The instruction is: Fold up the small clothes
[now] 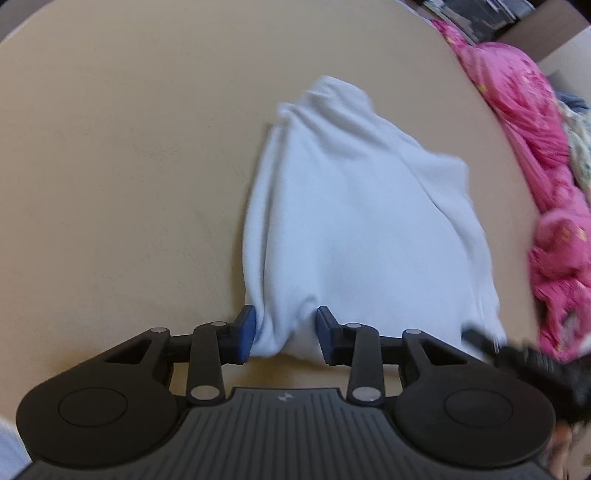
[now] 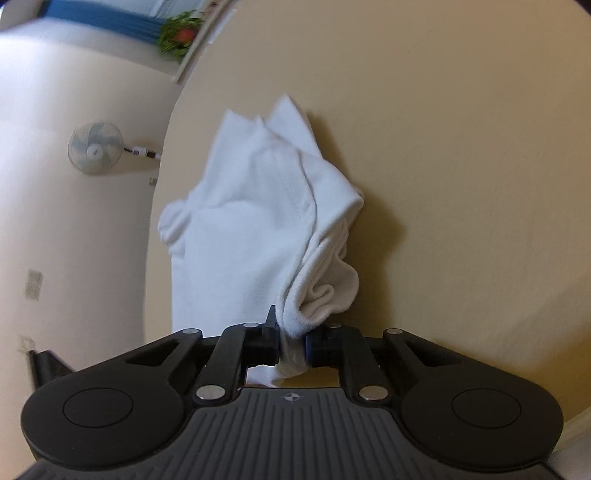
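Observation:
A small white garment [image 1: 354,221] hangs over the beige table [image 1: 129,166], lifted by one edge. My left gripper [image 1: 286,334] has its blue pads [image 1: 246,328] set apart, with a bunch of the cloth's edge between them; the jaws look partly open around it. My right gripper [image 2: 291,345] is shut on the garment [image 2: 255,229], pinching a rolled hem tight between its pads [image 2: 314,345]. In the left wrist view the tip of the right gripper [image 1: 480,338] shows at the cloth's right corner, blurred.
A pile of pink clothes [image 1: 535,155] lies along the table's right side. In the right wrist view the table edge [image 2: 159,206] runs up the left, with a fan [image 2: 95,147] and a plant [image 2: 181,35] beyond it.

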`<state>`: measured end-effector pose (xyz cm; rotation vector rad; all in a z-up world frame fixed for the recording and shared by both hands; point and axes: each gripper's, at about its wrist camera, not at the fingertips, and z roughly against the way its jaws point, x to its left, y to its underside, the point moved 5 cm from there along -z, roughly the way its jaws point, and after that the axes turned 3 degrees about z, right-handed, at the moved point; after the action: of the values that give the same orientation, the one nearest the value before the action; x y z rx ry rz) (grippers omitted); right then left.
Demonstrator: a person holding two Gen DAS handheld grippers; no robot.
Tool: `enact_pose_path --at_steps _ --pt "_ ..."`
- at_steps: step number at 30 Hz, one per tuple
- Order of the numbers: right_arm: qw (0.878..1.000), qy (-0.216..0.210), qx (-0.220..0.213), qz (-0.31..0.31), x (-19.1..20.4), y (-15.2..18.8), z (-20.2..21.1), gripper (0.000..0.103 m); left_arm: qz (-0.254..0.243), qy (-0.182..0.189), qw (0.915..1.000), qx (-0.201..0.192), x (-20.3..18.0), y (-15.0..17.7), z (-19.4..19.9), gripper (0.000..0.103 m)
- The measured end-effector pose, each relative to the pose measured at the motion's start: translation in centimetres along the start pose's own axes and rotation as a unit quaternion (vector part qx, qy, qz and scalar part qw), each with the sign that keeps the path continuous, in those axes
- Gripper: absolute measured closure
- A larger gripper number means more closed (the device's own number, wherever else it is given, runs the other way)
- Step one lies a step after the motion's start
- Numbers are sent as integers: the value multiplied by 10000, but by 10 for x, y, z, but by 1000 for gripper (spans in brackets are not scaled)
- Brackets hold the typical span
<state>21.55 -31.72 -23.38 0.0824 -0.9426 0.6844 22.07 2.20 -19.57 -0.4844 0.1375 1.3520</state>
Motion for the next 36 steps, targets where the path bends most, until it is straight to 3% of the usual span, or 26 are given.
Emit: enact_pose_path --at_steps 2,4,6,8,9,10,12,14,15,17,19,21,24,27,36 --pt "9999 98 -74 44 -5 -12 13 92 -253 -158 9995 -53 -5 15 0 64" --pt "9996 247 25 116 -12 -18 14 90 -199 -541 9983 -116 2 19 -8 61" --pt "9981 532 314 47 -19 -10 7 70 28 -784 9969 -105 13 18 -11 33" --pt "9968 753 252 127 -20 -2 9 69 11 -1045 9942 -265 16 17 -1 25" --pt "9954 920 154 227 -17 3 15 64 -174 -1294 9907 -393 12 19 9 21" --pt "9927 1170 74 293 -13 7 22 58 -377 -1588 9853 -506 6 20 18 19" --pt "9812 1801 -145 670 3 19 40 36 -876 -2228 9681 -742 -10 27 44 16" --pt "9576 2341 -425 1624 33 40 59 27 -1316 -2676 9484 -1077 -30 41 73 8" --pt "9446 2460 -579 2094 49 50 70 17 -1431 -2715 9434 -1258 -38 44 85 1" --pt "9243 2507 -954 2715 84 73 92 7 -1497 -2597 9390 -1687 -54 62 115 1" --pt "9148 2353 -1263 3030 111 90 113 4 -1465 -2353 9424 -1870 -67 81 130 1" --pt "9106 2280 -1431 3137 129 101 123 3 -1381 -2129 9479 -1925 -73 99 144 1" --pt "9048 2305 -1589 3209 137 120 135 1 -1383 -2019 9466 -2098 -92 118 139 1" --pt "8962 2569 -1476 3301 132 133 129 1 -1461 -2006 9442 -2167 -98 133 142 1" --pt "8925 2465 -1620 3412 140 151 151 1 -1397 -2098 9450 -2083 -90 153 151 1"
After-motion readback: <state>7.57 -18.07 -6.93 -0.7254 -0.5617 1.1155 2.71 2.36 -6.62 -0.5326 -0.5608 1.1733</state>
